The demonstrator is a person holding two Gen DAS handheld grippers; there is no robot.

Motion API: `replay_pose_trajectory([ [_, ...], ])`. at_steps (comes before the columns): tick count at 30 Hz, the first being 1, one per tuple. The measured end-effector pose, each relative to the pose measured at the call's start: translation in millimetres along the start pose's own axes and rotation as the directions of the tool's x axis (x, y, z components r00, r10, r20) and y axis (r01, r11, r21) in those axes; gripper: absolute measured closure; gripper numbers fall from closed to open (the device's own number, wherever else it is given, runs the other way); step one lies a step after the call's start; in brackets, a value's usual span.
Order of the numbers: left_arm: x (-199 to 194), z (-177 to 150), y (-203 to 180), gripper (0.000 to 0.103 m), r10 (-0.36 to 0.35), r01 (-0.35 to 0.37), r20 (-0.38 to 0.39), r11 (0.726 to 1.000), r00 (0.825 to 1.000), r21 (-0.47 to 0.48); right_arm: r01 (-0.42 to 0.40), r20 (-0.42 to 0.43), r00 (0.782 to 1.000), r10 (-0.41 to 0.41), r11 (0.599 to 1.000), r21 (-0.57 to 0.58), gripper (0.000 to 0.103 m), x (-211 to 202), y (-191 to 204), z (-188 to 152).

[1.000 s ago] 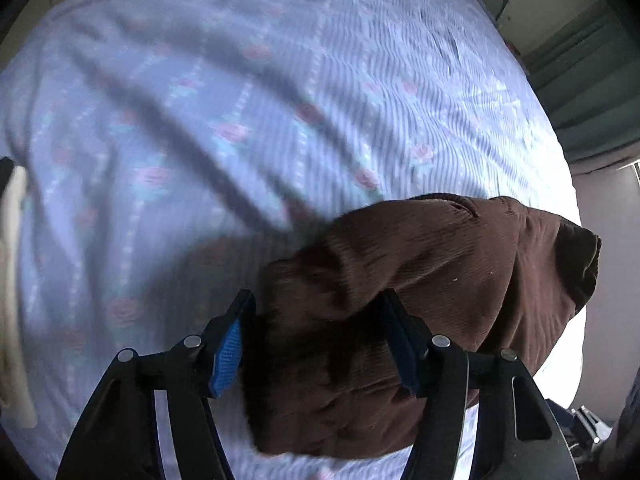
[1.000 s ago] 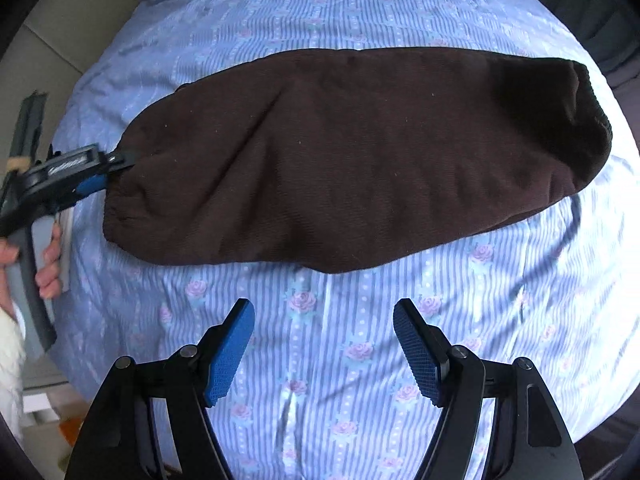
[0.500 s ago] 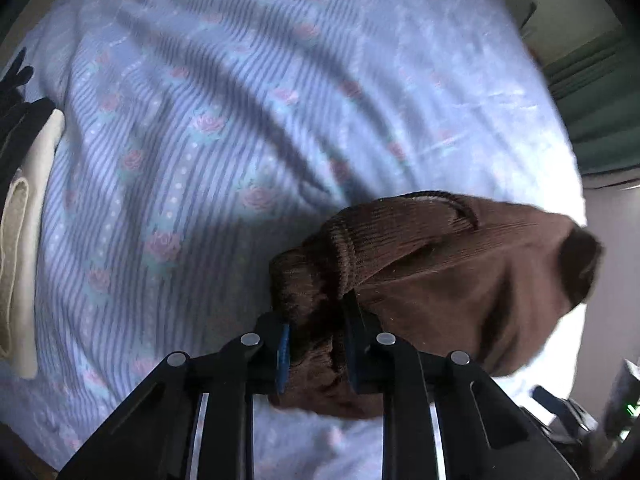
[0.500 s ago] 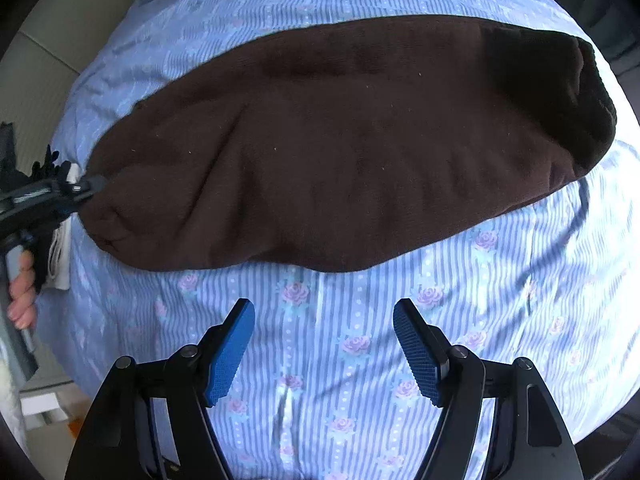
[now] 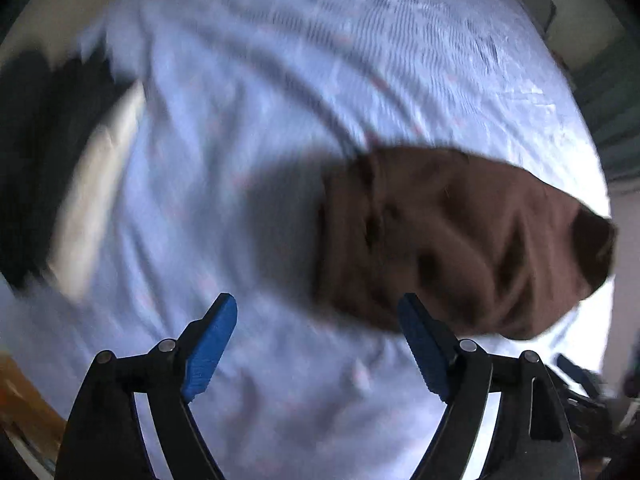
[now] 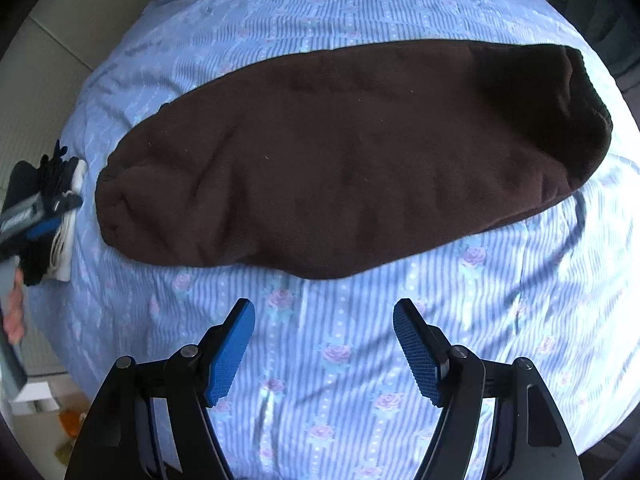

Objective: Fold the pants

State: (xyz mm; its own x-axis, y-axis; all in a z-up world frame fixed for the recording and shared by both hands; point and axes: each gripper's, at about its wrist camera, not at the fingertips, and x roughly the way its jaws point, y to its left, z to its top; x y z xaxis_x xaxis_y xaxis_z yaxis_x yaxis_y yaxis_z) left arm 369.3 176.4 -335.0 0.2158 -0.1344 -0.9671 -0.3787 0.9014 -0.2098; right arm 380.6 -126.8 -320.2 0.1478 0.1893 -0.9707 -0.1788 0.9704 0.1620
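The pants (image 6: 352, 160) lie on the bed (image 6: 400, 360), a long brown shape folded lengthwise and stretched across the striped, flowered sheet (image 6: 340, 8). The left claw (image 5: 316, 344) has just been opening; its blue pads now stand wide with nothing between them, and the bunched end of the pants sits just beyond its right pad. That view is smeared, so whether the pad brushes the cloth is hard to say. From the right wrist view, the left claw (image 6: 52, 216) shows at the sheet's left edge, apart from the pants' end. The right claw (image 6: 324, 344) hangs released over bare sheet, near the pants' long edge.

The next fold probably means lifting one end over the other. The risks from here:
- The freed end looks lumpy and wrinkled; folded as it is, the creases would be trapped inside.
- A pinch of only the top layer would pull the halves apart.
- A claw coming down low could catch the sheet along with the cloth and drag it up.
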Motion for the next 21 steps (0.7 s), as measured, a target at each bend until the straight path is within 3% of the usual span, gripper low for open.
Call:
replay_pose_trajectory([
  [2, 17.1, -10.7, 1.2, 0.021, -0.08, 0.076, -0.033, 0.992, 0.996, -0.103, -0.006, -0.006, 1.0, 0.006, 1.0, -0.008, 0.03, 2.5, -4.4, -3.1],
  [4, 35.3, -18.9, 6.2, 0.021, -0.183, 0.169, -0.036, 0.957, 0.982, -0.235, 0.0, -0.013, 1.0, 0.0, 1.0, -0.021, 0.03, 4.9, -7.5, -6.1],
  [6, 49.0, -21.2, 5.2, 0.022, -0.219, 0.202, -0.016, 0.925, 0.976, -0.323, 0.007, -0.013, 1.0, -0.007, 1.0, -0.026, 0.03, 5.2, -11.0, -7.4],
  [9, 62.4, -18.2, -2.5, 0.021, -0.273, 0.257, 0.011, 0.89, 0.962, -0.376, -0.007, -0.02, 1.0, 0.006, 1.0, -0.016, 0.031, 7.2, -16.1, -8.3],
  [11, 71.2, -14.3, -9.1, 0.024, -0.285, 0.266, 0.01, 0.883, 0.958, -0.387, -0.014, -0.022, 1.0, 0.014, 1.0, -0.011, 0.03, 8.8, -18.9, -8.3],
  [12, 74.0, -11.6, -12.7, 0.034, -0.277, 0.262, 0.015, 0.886, 0.961, -0.383, -0.019, -0.022, 1.0, 0.019, 1.0, -0.011, 0.03, 9.5, -19.0, -8.7],
  [16, 82.9, -2.0, -14.0, 0.054, -0.256, 0.231, -0.008, 0.888, 0.967, -0.398, -0.024, -0.029, 0.999, 0.024, 1.0, -0.007, 0.031, 15.2, -15.5, -8.2],
  [18, 73.9, 0.1, -12.6, 0.072, -0.254, 0.229, -0.011, 0.891, 0.967, -0.393, -0.04, -0.037, 0.999, 0.04, 0.999, -0.006, 0.032, 18.6, -13.2, -8.0],
  [21, 38.4, 3.0, -11.2, 0.076, -0.265, 0.265, 0.054, 0.882, 0.963, -0.391, -0.099, -0.042, 0.994, 0.098, 0.995, -0.017, 0.037, 17.3, -4.9, -8.3],
])
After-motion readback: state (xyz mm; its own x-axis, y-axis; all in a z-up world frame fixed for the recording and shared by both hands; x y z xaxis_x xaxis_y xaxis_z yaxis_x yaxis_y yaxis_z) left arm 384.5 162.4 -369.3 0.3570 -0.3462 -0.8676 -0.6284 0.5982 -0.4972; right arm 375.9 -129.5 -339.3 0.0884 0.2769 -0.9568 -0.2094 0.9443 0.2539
